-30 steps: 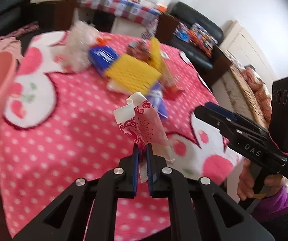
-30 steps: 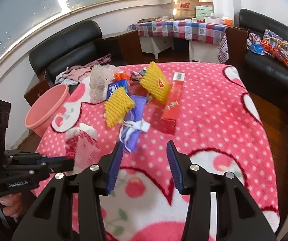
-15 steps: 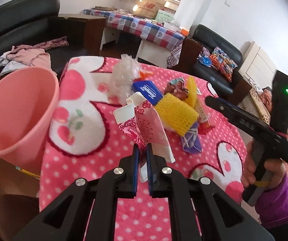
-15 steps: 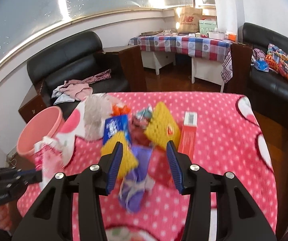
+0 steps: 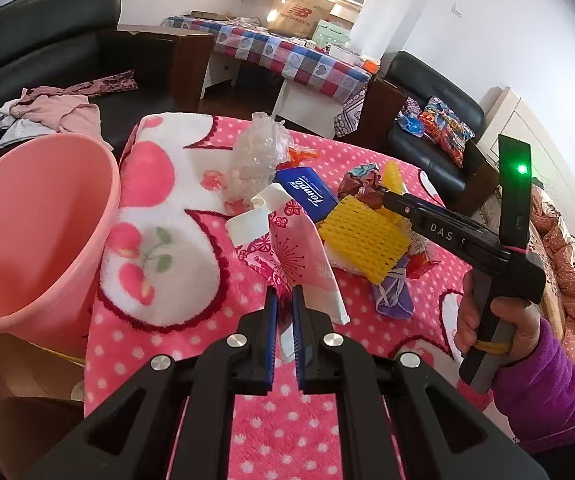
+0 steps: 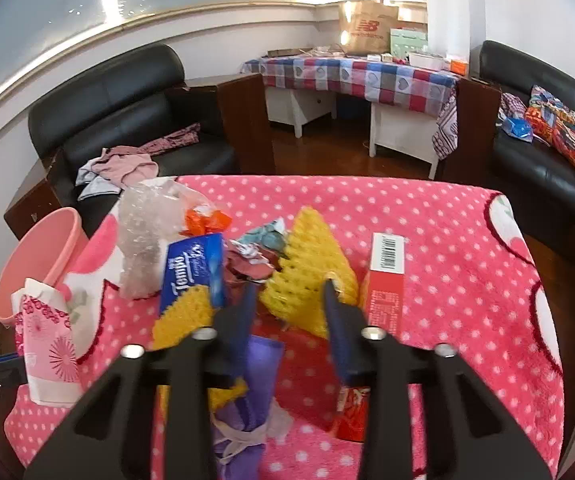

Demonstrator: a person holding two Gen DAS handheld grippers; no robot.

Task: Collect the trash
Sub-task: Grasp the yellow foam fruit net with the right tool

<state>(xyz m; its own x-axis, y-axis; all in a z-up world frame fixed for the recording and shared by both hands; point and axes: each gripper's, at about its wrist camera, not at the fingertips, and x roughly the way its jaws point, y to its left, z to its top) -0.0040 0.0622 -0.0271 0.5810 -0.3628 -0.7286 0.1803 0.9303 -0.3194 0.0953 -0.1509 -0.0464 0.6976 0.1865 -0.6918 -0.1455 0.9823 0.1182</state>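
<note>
My left gripper (image 5: 283, 300) is shut on a pink-and-white paper wrapper (image 5: 299, 256), held above the table's left part next to a pink bin (image 5: 27, 240). The right wrist view shows this wrapper (image 6: 47, 344) in front of the bin (image 6: 35, 256). My right gripper (image 6: 289, 300) is over the trash pile, and its jaws are closing. An upright yellow foam net (image 6: 311, 264) stands between them, and I see no pad pressing on it. In the left wrist view the right gripper (image 5: 385, 200) reaches that net (image 5: 391, 172), with a hand on its handle.
On the pink dotted cloth (image 6: 467, 260) lie a blue Tempo tissue pack (image 6: 193, 272), clear bubble plastic (image 6: 147, 232), a second yellow net (image 6: 183, 316), a purple wrapper (image 6: 247, 400) and a red box (image 6: 385, 280). Black sofas and a checked table stand behind.
The left gripper swung left with the wrapper, bringing the pink bin into view. The right gripper moved forward over the pile to the yellow net, and its jaws narrowed.
</note>
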